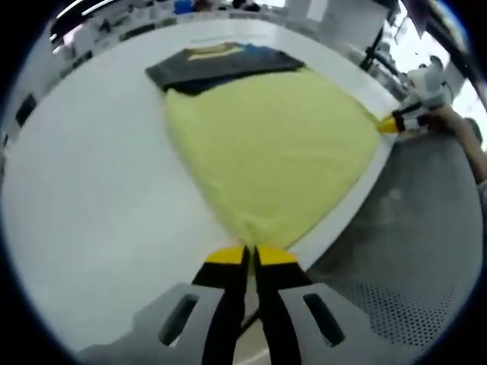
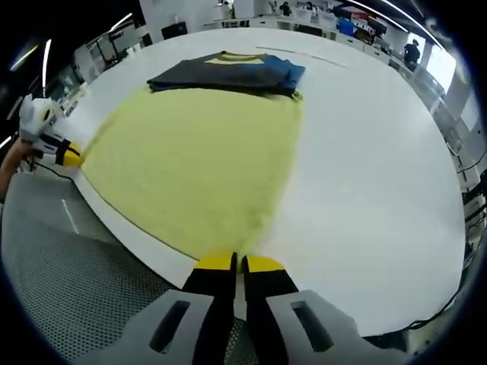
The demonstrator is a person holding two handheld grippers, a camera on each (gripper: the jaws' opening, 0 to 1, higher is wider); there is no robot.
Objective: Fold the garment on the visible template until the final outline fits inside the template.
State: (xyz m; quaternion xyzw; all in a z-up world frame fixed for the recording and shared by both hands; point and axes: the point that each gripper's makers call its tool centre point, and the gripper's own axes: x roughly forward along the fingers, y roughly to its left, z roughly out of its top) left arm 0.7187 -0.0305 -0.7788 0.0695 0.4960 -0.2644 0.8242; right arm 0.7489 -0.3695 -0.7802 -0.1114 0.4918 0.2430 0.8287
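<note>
A pale yellow garment (image 1: 266,144) lies spread on the white table (image 1: 91,190), reaching the near edge. My left gripper (image 1: 250,255) is shut on its near corner, at the table's edge. In the right gripper view the same yellow garment (image 2: 194,160) stretches away from my right gripper (image 2: 237,262), which is shut on another corner at the edge. Each gripper appears in the other's view: the right gripper (image 1: 399,122) with a hand behind it, and the left gripper (image 2: 61,156) at the left. A dark folded garment with blue and yellow parts (image 1: 221,65) (image 2: 228,72) lies at the yellow garment's far end.
The white table (image 2: 365,175) extends wide past the garment. A grey perforated floor mat (image 1: 403,251) (image 2: 76,258) lies below the near edge. Desks and equipment stand far behind the table.
</note>
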